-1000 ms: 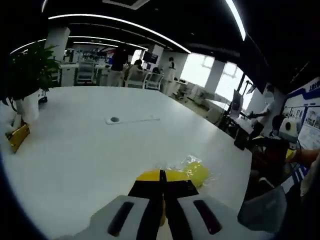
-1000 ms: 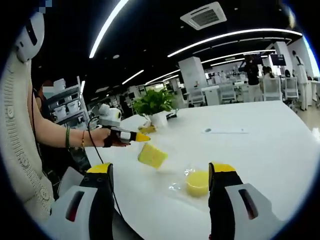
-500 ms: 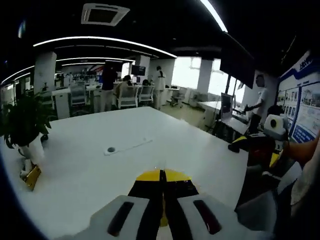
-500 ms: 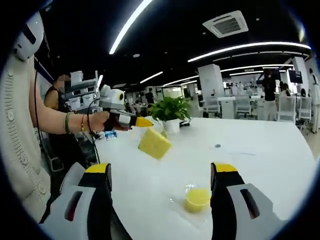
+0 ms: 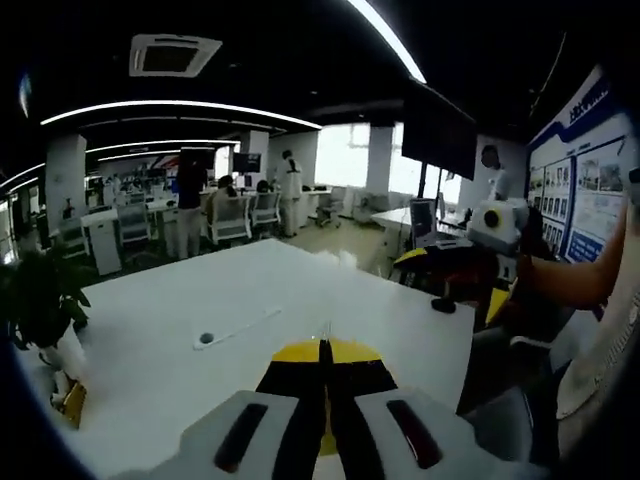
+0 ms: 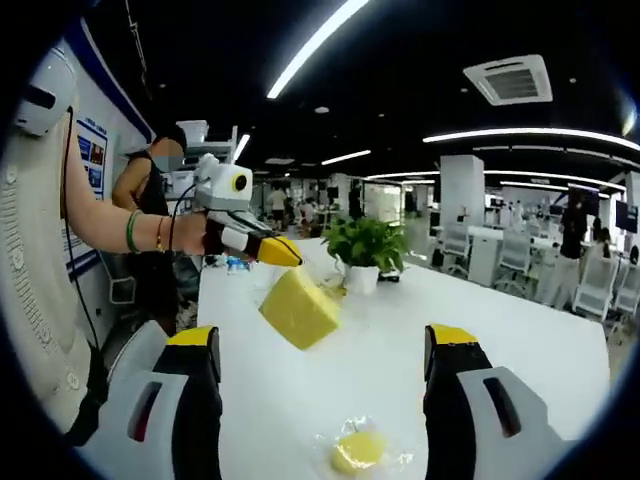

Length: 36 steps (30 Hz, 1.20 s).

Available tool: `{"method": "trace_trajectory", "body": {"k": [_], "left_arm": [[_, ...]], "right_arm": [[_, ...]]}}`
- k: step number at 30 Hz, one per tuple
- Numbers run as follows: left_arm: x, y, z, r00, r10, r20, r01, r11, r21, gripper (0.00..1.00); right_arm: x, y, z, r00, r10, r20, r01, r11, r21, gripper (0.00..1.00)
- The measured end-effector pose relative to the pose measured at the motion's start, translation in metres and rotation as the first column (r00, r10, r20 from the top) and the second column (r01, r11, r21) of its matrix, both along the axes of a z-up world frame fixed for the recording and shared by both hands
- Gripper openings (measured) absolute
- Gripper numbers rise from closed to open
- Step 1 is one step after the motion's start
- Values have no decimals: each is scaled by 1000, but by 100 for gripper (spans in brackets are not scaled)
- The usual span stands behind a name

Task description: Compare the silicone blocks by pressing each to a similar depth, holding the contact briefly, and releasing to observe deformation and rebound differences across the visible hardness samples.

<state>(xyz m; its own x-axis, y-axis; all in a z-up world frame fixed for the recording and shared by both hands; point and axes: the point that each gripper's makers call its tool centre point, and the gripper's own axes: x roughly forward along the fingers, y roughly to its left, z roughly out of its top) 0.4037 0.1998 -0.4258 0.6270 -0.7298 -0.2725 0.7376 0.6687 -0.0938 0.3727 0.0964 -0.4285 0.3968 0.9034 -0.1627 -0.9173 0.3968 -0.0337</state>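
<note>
In the right gripper view my left gripper point(image 6: 275, 250) is held in a person's hand above the white table point(image 6: 470, 330). It is shut on the upper corner of a yellow silicone block point(image 6: 300, 308), which hangs tilted in the air. In the left gripper view its yellow-tipped jaws point(image 5: 322, 350) are pressed together, with a thin yellow sliver of the block point(image 5: 326, 440) low between them. My right gripper point(image 6: 322, 340) stands open with nothing between its fingers. A round yellow silicone sample in a clear bag point(image 6: 358, 452) lies on the table below it. The right gripper point(image 5: 425, 272) also shows at the table's right edge.
A potted plant point(image 6: 368, 250) stands on the table behind the block; it is at the left as the plant point(image 5: 45, 300), with a small yellow object point(image 5: 72, 400) near it. A cable grommet point(image 5: 206, 338) sits mid-table. Chairs, desks and people fill the room behind.
The left gripper has lifted the yellow block higher above the table. Both views have swung, so the round bagged sample now sits lower in the right gripper view.
</note>
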Motion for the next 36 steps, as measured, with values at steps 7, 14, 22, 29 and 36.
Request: {"method": "trace_trajectory", "body": {"k": [7, 14, 22, 29, 36], "left_arm": [[-1, -14, 6, 997, -71, 7, 71, 997, 15, 0], [-2, -24, 8, 991, -134, 6, 134, 990, 34, 0], [-1, -33, 13, 983, -184, 7, 183, 982, 47, 0], [-8, -43, 10, 968, -251, -7, 251, 966, 59, 0], [-15, -51, 17, 950, -313, 8, 312, 949, 51, 0]], "right_arm": [[11, 27, -2, 996, 84, 16, -83, 993, -87, 76], [20, 50, -9, 990, 140, 6, -138, 982, -129, 75], [27, 71, -18, 978, 207, 4, -203, 960, -191, 73], [25, 83, -33, 962, 272, -23, -269, 930, -250, 70], [23, 89, -50, 948, 313, -61, -316, 899, -304, 64]]}}
